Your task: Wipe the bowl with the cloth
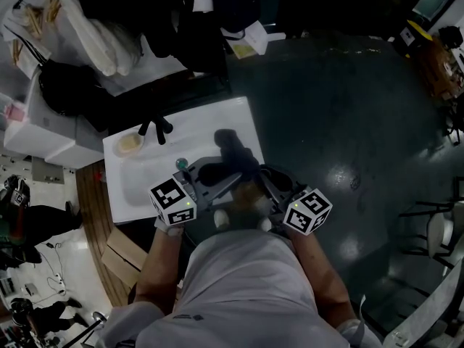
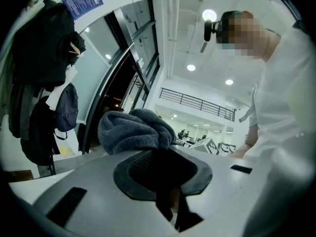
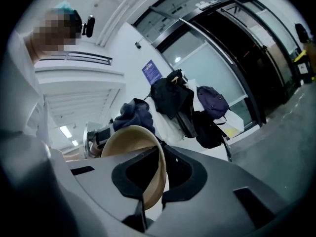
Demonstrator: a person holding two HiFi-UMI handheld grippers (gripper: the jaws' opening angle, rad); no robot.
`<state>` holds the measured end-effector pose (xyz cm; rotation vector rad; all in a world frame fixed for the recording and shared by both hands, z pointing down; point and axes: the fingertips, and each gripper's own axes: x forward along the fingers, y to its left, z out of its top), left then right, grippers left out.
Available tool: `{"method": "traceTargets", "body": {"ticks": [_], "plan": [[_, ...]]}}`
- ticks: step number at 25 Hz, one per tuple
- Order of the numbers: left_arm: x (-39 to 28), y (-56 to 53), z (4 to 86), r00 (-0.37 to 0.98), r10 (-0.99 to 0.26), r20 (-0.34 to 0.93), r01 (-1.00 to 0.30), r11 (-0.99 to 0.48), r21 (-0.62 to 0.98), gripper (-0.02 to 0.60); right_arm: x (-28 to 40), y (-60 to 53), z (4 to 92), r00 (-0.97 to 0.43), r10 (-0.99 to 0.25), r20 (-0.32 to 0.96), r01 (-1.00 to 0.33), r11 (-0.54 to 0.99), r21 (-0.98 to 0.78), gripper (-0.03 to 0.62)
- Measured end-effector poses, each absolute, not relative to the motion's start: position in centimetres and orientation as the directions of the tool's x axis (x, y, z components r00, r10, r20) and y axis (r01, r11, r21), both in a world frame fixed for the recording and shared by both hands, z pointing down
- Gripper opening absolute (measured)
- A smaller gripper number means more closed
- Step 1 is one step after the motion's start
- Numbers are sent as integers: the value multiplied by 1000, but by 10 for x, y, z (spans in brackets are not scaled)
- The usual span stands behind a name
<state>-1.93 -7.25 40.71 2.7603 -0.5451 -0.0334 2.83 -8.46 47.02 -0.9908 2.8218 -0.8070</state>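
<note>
Wiping seems barely begun, though the dim head view hides any contact; the left gripper [image 2: 165, 179] has its fingers clamped on the grey cloth [image 2: 132, 130]; the right gripper [image 3: 147, 184] pinches the tan bowl [image 3: 129, 149] by its rim. Both are held above the white bench [image 1: 141, 176]; the cloth is bunched just beyond the bowl's far rim.

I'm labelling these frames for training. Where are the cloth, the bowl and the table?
cloth [image 2: 133, 130]: left gripper view, on the bunched grey top fold.
bowl [image 3: 130, 137]: right gripper view, on its tan wall.
table [image 1: 197, 122]: head view, on a bare white patch of the top.
</note>
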Motion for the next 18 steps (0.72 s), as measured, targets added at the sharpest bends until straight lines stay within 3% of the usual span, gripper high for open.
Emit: {"method": "traceTargets", "body": {"ticks": [7,11,18], "plan": [[-19,-66,400,931,-364,-3,-341,-875,345,66,58,-106,483,-715,-693,91,-534,457,-711,32],[-8,-56,402,945,-328,-22,-297,-881,367,66,75,-117,487,-657,-753,47,-451,342,-824,31],[23,-38,420,963,-267,29,-257,-887,383,66,85,-127,475,-615,-784,-82,-257,298,-919,31]]}}
